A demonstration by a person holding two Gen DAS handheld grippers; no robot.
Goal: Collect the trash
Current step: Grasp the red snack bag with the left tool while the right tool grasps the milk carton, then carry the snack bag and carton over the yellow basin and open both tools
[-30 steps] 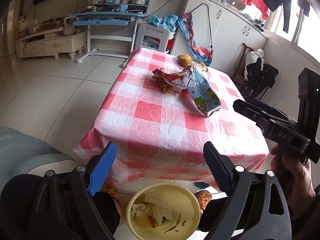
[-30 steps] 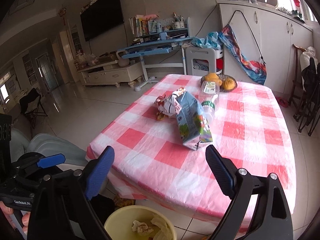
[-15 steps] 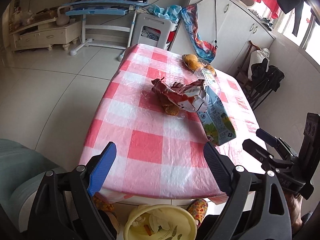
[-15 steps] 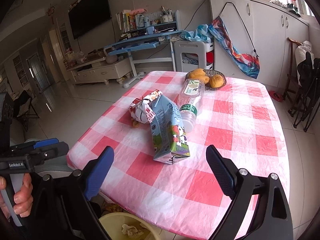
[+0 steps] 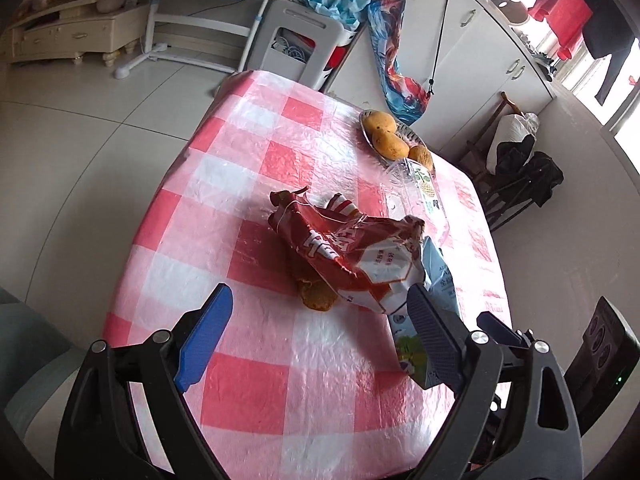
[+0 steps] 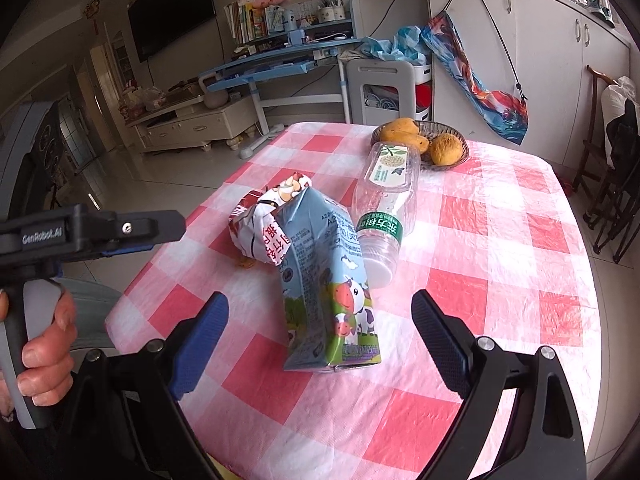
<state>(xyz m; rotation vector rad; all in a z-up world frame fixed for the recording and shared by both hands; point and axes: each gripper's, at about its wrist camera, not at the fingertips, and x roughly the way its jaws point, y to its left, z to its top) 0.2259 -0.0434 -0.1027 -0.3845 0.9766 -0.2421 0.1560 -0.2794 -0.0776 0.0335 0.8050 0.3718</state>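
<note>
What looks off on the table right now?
Litter mid-table: a flattened milk carton lying on its side, a crumpled snack bag against it, an empty bottle tipped over beside them. The fruit bowl looks undisturbed.

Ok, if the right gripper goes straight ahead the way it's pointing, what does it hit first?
Probably the flattened milk carton: it lies centred ahead of the open right gripper, nearer than the plastic bottle. Depth is uncertain.

You're over a table (image 6: 500,248) under a pink-and-white checked plastic cloth. On it lies a flattened milk carton (image 6: 328,292), touching a crumpled red snack bag (image 5: 352,256) that covers a brown biscuit (image 5: 316,296). A clear plastic bottle (image 6: 386,208) lies beside the carton; a fruit basket (image 6: 420,142) sits at the far end.
</note>
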